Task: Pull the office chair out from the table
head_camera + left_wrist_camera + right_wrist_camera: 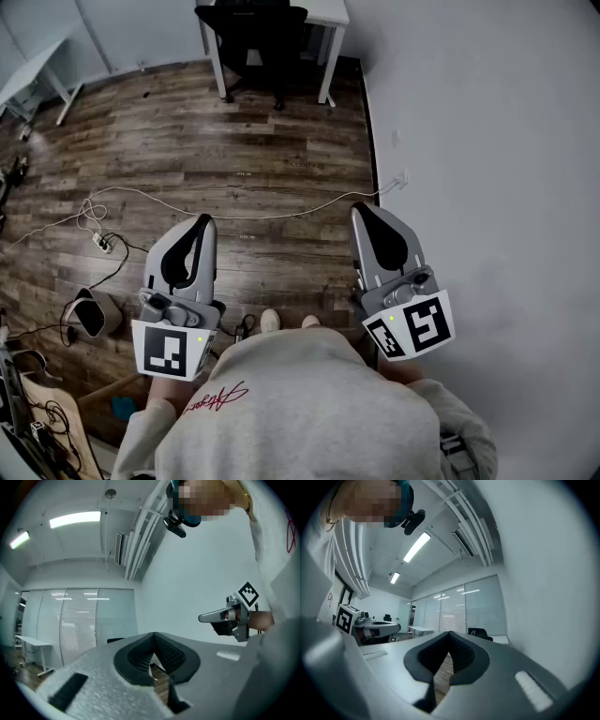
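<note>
The black office chair [251,37] stands tucked under a white table [328,14] at the far end of the room, against the wall. Both grippers are held close to my body, far from the chair. My left gripper [201,225] is shut with nothing between its jaws, and my right gripper [364,212] is shut and empty too. The left gripper view shows its closed jaws [152,641] and the right gripper [229,618] off to the side. Past the closed jaws [449,641] in the right gripper view, the chair [480,633] shows small and distant.
A white wall [487,141] runs along the right side. A white cable [234,211] crosses the wooden floor to a power strip [103,244]. Another white table [33,70] stands at the far left. A small grey object [89,314] and cable clutter lie at the lower left.
</note>
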{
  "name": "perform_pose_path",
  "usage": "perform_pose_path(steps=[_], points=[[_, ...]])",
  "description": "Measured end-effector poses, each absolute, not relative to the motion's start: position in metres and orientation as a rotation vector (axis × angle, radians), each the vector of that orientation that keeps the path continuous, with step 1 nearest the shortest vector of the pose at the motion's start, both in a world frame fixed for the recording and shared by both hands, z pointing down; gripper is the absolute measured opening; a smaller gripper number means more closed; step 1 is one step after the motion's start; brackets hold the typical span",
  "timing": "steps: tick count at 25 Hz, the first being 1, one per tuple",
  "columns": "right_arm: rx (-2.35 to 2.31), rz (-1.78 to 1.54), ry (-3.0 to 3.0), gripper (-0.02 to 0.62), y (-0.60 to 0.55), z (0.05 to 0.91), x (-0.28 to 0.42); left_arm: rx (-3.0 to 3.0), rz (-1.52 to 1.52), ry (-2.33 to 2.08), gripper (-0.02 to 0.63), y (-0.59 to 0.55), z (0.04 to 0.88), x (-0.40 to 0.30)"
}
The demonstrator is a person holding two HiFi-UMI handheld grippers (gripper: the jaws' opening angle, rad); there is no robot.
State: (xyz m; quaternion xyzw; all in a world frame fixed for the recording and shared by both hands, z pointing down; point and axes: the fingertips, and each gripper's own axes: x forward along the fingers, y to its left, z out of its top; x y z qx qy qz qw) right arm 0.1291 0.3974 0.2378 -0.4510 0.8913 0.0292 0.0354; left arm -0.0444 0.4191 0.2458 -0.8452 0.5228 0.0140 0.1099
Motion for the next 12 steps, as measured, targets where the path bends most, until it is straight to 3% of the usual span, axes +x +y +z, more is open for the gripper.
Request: perform_pose_path(steps=[12], points=[[-1.381,0.093,2.748,0.0,0.4042,0.2387,0.1226,-2.486,0.05,1.541,-0.006,0.4243,0.2464,-0.0502]])
